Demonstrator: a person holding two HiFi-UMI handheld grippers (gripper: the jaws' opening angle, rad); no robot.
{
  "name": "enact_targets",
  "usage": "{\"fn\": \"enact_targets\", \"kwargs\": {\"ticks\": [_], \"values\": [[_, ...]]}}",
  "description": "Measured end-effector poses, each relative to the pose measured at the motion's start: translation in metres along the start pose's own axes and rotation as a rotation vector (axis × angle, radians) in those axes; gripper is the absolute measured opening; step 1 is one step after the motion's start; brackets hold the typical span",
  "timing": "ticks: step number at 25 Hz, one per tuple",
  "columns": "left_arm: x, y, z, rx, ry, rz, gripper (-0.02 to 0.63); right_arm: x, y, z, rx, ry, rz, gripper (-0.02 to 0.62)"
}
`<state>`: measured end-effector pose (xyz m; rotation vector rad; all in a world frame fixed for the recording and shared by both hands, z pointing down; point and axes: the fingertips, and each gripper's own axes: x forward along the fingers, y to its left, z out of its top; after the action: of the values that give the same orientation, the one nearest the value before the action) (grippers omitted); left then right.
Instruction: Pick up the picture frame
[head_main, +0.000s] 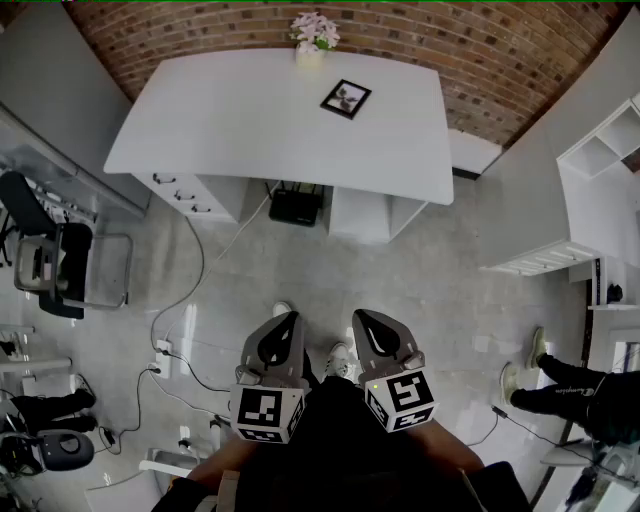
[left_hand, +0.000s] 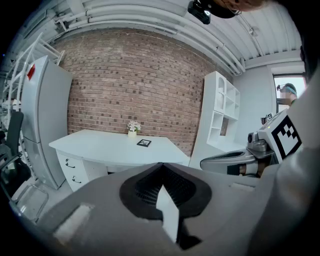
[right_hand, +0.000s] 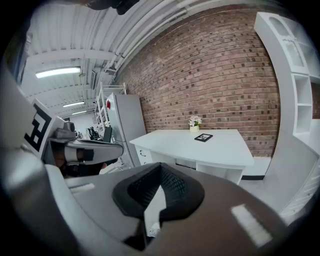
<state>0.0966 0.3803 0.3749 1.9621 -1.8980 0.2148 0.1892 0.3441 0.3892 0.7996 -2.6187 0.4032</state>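
A small black picture frame (head_main: 346, 98) lies flat on the white desk (head_main: 230, 120), far side, just right of a vase of pink flowers (head_main: 313, 36). It also shows as a dark square, the frame (left_hand: 144, 143) in the left gripper view and the frame (right_hand: 203, 137) in the right gripper view. Both grippers hang over the floor, well short of the desk. My left gripper (head_main: 291, 318) is shut with nothing in it. Beside it my right gripper (head_main: 360, 317) is shut and empty too.
A black box (head_main: 296, 207) sits under the desk, with cables trailing across the floor. An office chair (head_main: 55, 265) stands at left. White shelving (head_main: 600, 200) lines the right wall. Another person's legs (head_main: 560, 385) show at lower right.
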Motion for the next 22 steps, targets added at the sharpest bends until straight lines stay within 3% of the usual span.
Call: {"fn": "enact_targets", "kwargs": {"ticks": [22], "values": [[0.006,0.027,0.016,0.002,-0.008,-0.008,0.0,0.025,0.01,0.024,0.026,-0.028,0.002,0.0]]}}
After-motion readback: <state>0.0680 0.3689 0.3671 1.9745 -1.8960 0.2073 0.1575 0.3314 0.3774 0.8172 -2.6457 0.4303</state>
